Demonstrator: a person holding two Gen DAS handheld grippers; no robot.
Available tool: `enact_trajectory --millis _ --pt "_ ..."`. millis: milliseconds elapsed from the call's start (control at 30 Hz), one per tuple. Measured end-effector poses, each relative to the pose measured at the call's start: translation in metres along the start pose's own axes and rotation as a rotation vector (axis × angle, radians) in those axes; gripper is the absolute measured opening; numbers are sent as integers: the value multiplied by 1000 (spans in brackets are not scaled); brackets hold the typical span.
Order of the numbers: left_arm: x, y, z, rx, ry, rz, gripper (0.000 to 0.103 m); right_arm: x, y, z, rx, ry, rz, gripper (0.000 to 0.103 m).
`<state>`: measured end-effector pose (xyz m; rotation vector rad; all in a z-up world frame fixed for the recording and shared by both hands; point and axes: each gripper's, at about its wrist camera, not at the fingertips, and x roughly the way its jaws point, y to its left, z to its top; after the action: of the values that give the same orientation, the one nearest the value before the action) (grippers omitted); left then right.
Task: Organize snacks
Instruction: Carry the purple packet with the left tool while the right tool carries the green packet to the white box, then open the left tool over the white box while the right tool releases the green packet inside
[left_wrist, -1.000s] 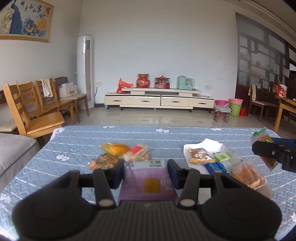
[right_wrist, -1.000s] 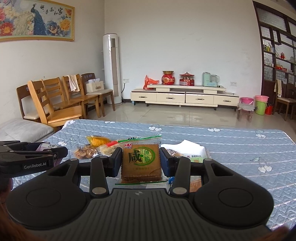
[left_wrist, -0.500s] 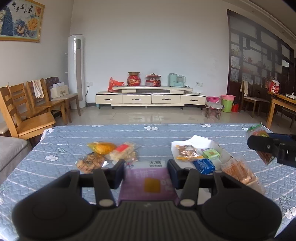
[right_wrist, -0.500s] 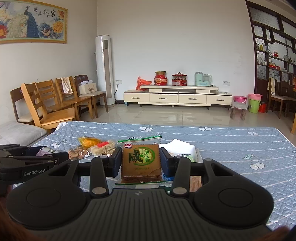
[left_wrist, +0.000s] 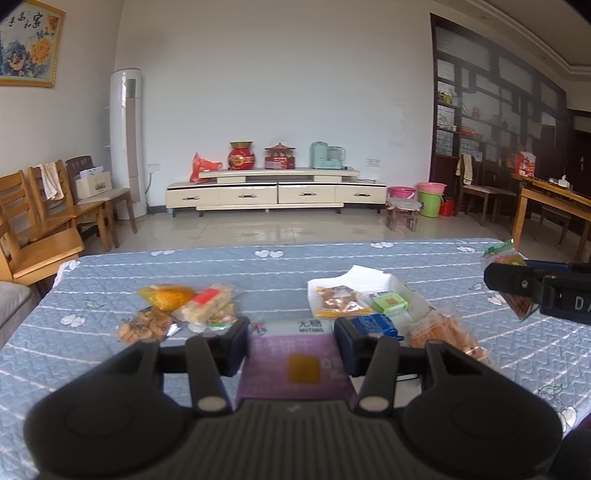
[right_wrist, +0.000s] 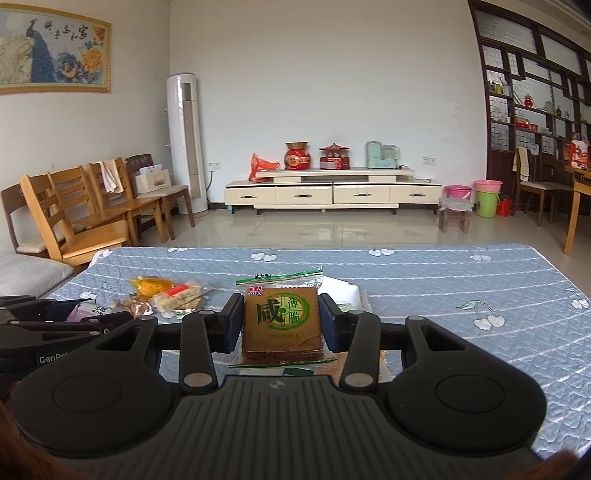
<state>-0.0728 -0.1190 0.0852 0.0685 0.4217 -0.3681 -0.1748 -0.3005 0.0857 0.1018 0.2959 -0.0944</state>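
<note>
The left claw (left_wrist: 291, 345) is pinching a purple biscuit packet (left_wrist: 295, 363) flat between its pads, above the quilted bench (left_wrist: 92, 343). The right claw (right_wrist: 281, 323) is gripping a brown cracker packet (right_wrist: 282, 323) the same way. The white tray (left_wrist: 373, 280), already holding several snacks, is lying ahead and just right of the left claw, so that hand is probably the nearer one, though the fisheye is bending distances. A loose pile of snacks (left_wrist: 181, 308) is sitting ahead to the left.

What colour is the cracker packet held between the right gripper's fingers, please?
The cracker packet is brown with a green round emblem, clearest in the right wrist view.
</note>
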Motion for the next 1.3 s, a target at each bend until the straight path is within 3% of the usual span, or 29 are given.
enact_trajectory --millis 433,1300 --pt "29 -32 -4 35 34 -78 49 13 13 -5 38 27 -54 54" --pt "78 -58 -26 42 152 -95 49 82 36 -16 58 153 -105 54"
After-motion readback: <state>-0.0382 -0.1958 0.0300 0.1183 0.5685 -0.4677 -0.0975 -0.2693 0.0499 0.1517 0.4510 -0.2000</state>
